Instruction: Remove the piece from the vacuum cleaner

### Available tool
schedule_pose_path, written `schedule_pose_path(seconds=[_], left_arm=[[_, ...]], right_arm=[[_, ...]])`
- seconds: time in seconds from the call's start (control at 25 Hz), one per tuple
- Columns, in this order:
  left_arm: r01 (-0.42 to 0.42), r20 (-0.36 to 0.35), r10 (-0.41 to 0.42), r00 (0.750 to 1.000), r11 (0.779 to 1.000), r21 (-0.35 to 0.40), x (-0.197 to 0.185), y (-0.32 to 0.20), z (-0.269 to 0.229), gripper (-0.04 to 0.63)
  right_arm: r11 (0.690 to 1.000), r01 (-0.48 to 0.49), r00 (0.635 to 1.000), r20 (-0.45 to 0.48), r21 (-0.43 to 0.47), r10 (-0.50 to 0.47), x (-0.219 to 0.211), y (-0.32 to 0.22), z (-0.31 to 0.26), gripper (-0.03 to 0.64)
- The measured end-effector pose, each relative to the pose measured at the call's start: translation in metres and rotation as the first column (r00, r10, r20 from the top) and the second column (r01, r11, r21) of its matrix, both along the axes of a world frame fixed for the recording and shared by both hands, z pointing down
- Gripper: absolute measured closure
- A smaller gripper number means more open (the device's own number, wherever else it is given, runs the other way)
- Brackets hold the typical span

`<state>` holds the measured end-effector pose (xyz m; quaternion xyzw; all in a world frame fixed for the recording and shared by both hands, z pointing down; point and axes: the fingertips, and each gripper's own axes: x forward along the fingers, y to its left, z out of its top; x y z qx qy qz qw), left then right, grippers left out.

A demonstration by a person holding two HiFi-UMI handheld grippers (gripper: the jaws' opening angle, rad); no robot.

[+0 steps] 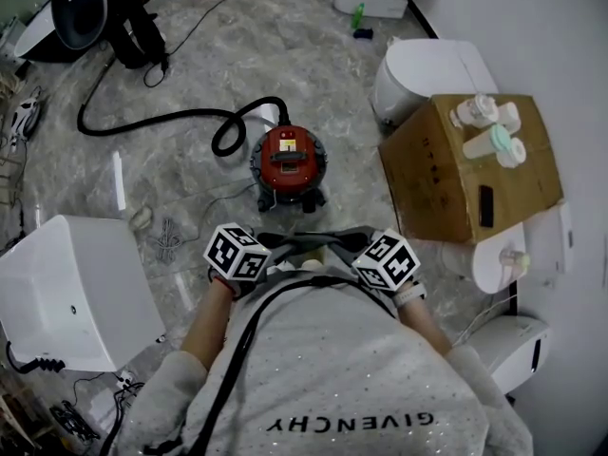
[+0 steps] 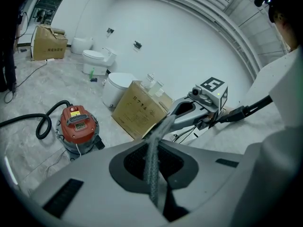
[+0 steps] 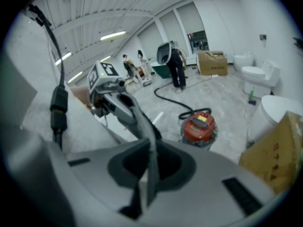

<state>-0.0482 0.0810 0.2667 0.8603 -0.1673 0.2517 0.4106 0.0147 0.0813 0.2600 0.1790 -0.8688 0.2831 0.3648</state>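
Observation:
The red vacuum cleaner (image 1: 288, 161) stands on the grey floor ahead of me, with a black hose (image 1: 226, 133) looping out of its left side. The left gripper view has the vacuum cleaner (image 2: 77, 126) and hose (image 2: 43, 125) at the left. In the right gripper view the vacuum cleaner (image 3: 199, 127) sits right of centre. I hold both grippers close to my chest, well short of the vacuum. My left gripper (image 1: 296, 245) is shut on nothing. My right gripper (image 1: 340, 242) is likewise shut and empty. Their tips point inward and nearly meet.
A cardboard box (image 1: 470, 174) with several bottles on top stands at the right, beside a white toilet (image 1: 427, 69). A white tub (image 1: 71, 288) lies at the left. The hose (image 1: 123, 122) trails across the floor to a dark machine (image 1: 85, 8) at the far left.

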Motion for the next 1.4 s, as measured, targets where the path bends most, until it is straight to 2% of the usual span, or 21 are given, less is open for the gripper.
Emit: schedule_pose_path(seconds=[0.64, 1.4], left_arm=[[-0.060, -0.008, 0.060, 0.998, 0.998, -0.011, 0.010, 0.010, 0.006, 0.560], [-0.043, -0.003, 0.043, 0.999, 0.999, -0.009, -0.006, 0.001, 0.012, 0.560]], right_arm=[[1.000, -0.017, 0.999, -0.041, 0.018, 0.018, 0.010, 0.012, 0.005, 0.591], [0.999, -0.042, 0.998, -0.055, 0.007, 0.042, -0.006, 0.007, 0.009, 0.591]])
